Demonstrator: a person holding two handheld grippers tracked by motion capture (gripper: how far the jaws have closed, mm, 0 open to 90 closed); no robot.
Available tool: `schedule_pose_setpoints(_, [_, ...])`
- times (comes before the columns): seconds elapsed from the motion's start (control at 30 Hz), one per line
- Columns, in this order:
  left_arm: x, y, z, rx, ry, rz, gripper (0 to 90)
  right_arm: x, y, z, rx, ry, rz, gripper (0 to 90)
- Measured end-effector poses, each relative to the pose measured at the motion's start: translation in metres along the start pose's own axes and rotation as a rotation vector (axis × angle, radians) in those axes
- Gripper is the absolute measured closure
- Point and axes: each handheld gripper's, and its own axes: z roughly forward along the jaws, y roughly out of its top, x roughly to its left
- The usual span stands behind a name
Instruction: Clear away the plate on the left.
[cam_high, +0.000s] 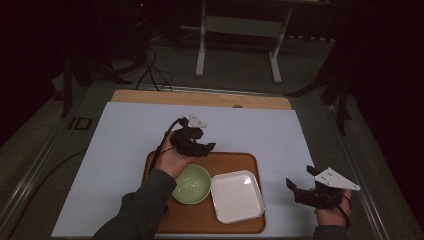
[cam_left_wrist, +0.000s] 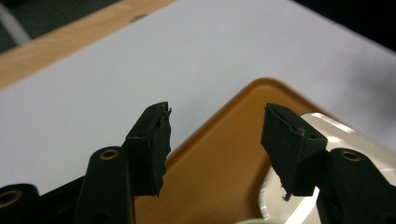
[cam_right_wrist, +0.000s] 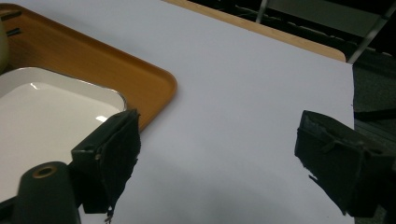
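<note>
A: The left gripper hangs over the far left part of the orange tray, jaws spread wide with nothing between them. In the left gripper view the pads frame bare tray and the white plate's rim.

B: And the right gripper?

A: It rests off to the right of the tray, over the white sheet, jaws wide apart and empty too.

B: Which thing is the left one nearest?

A: The green bowl. It sits on the tray's near left, just beneath the left hand, touching or almost touching the square white plate on its right.

B: How would the bowl handle?

A: I'd judge it rigid, light and glazed smooth, so slippery to rubber pads and liable to chip if dropped. The rim is the place to grip: one jaw inside, one outside, on the far or left edge, away from the plate.

B: Anything in it?

A: It looks empty, only a glossy reflection inside. The plate is bare as well, shallow with a raised rim. The tray holds only those two.

B: Any risk?

A: A rim pinch could tip the bowl, so a firm, upright lift seems wise.
</note>
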Motion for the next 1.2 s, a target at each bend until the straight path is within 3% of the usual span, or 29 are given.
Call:
schedule_pose_setpoints(0.03, [0.001, -0.001, -0.003, 0.005, 0.016, 0.015, 42.7, 0.000, 0.000, 0.000, 0.000, 0.000, 0.000, 14.1])
schedule_pose_setpoints(0.13, [0.004, -0.005, -0.010, -0.012, 0.029, 0.011, 42.1, 0.000, 0.000, 0.000, -0.001, 0.000, 0.001, 14.1])
schedule_pose_setpoints(0.43, [0.017, -0.019, -0.037, -0.076, 0.084, -0.035, 39.0, 0.000, 0.000, 0.000, 0.001, -0.001, 0.000, 14.1])
schedule_pose_setpoints(0.57, [0.022, -0.026, -0.049, -0.122, 0.155, -0.045, 38.9, 0.000, 0.000, 0.000, 0.002, -0.001, -0.001, 14.1])
schedule_pose_setpoints(0.7, [0.028, -0.035, -0.060, -0.146, 0.193, -0.068, 38.9, 0.000, -0.001, 0.000, 0.003, -0.001, 0.000, 14.1])
schedule_pose_setpoints(1.2, [0.058, -0.096, -0.096, -0.191, 0.235, -0.219, 37.4, 0.002, 0.000, 0.001, 0.008, 0.003, -0.002, 14.1])
